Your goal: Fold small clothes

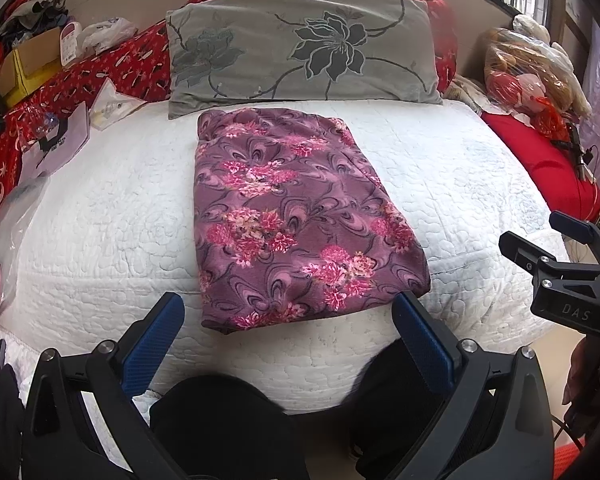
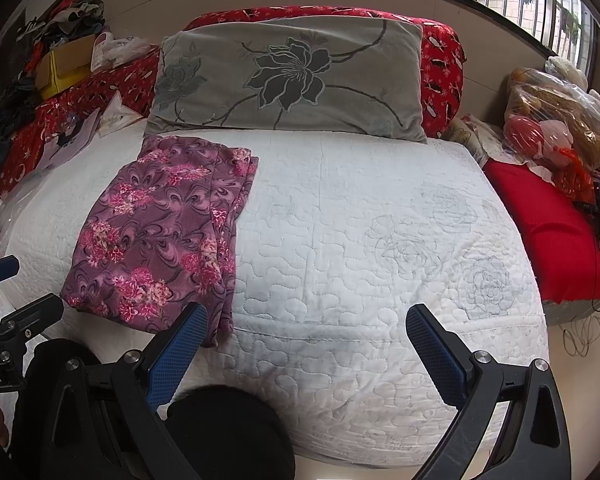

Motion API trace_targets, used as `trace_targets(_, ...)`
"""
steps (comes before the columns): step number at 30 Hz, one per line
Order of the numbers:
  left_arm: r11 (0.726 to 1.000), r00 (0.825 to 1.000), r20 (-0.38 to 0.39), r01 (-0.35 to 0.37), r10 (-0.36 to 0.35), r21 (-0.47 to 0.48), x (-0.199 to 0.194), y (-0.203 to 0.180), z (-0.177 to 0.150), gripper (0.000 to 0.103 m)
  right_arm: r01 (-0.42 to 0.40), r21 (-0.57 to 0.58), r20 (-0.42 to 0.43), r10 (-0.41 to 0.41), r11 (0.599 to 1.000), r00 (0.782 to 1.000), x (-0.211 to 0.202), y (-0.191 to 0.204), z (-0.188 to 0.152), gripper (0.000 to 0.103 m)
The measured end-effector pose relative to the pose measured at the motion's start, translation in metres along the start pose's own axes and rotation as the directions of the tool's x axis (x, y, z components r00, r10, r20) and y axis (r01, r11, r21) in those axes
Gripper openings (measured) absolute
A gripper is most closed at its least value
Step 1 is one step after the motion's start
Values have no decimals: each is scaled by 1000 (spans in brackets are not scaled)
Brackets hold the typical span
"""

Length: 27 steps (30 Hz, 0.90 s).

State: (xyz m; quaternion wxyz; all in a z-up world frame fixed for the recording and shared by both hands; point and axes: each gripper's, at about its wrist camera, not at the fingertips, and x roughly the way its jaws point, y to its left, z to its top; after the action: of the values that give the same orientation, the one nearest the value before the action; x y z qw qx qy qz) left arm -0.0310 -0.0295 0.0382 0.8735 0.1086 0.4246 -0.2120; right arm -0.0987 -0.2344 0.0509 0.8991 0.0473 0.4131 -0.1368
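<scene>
Both pairs of blue-padded fingers are spread wide and grasp nothing. From the left wrist view, the left gripper [image 1: 288, 320] is held at the near edge of the white quilted bed [image 1: 100, 220], and the folded purple floral garment [image 1: 296, 216] is seen lying flat just beyond and between its fingers [image 1: 152, 344], apart from them. From the right wrist view, the right gripper [image 2: 306, 340] is held over bare quilt, with the garment lying to the left, its near corner just past the left finger. A grey flowered pillow [image 1: 300, 48] is set beyond the garment's far edge.
</scene>
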Motion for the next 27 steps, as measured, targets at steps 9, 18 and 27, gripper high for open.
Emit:
trace_targets(9,1000,1000,-4,4,-4,-1,0,1,0,103,0,-2,0,0,1000,1000,0,-1,0,100)
trace_targets(18,1000,1000,-8,4,-4,-5,0,1,1,103,0,-1,0,0,1000,1000,1,-1,0,100)
trace_targets(27,1000,1000,-4,17,-17,-1,1,0,0,103,0,1,-6,0,1000,1000,1,0,-3,100)
